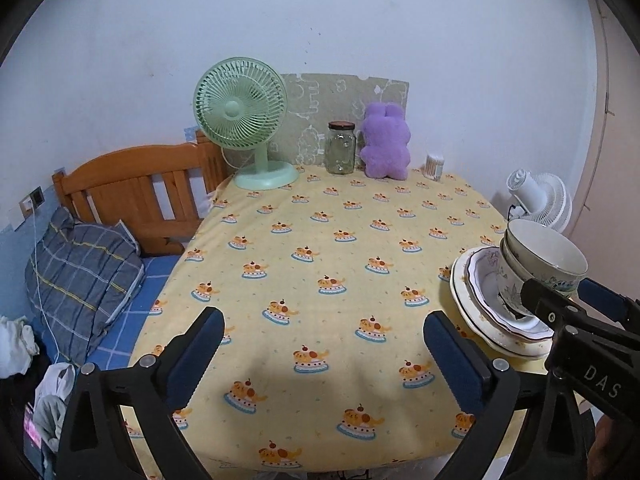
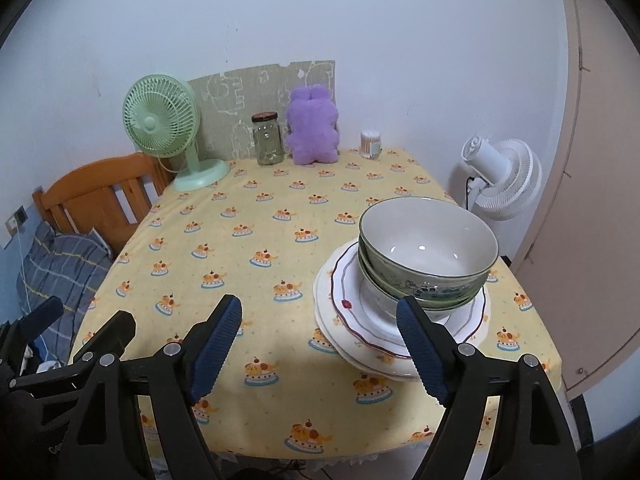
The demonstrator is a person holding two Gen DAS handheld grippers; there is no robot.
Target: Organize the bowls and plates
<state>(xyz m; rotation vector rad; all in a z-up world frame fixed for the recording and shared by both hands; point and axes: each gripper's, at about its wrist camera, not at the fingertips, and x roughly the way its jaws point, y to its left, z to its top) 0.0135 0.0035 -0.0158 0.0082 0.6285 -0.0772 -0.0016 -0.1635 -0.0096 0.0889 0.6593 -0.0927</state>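
Clearly both sets of jaws stand wide apart with nothing between them. The right gripper (image 2: 318, 346) hangs low over the table (image 2: 224, 264), and its right finger (image 2: 420, 344) overlaps the near rim of the plates (image 2: 360, 320), though I cannot tell if it touches. The left gripper (image 1: 324, 356) hovers over bare cloth, well apart from the pile. Two bowls (image 2: 428, 252) sit nested on the stacked plates at the table's right side. They look like glazed ceramic: stiff, rather heavy, slippery and fragile. I judge the top bowl's rim is the safest hold. Both grippers point forward and downward.
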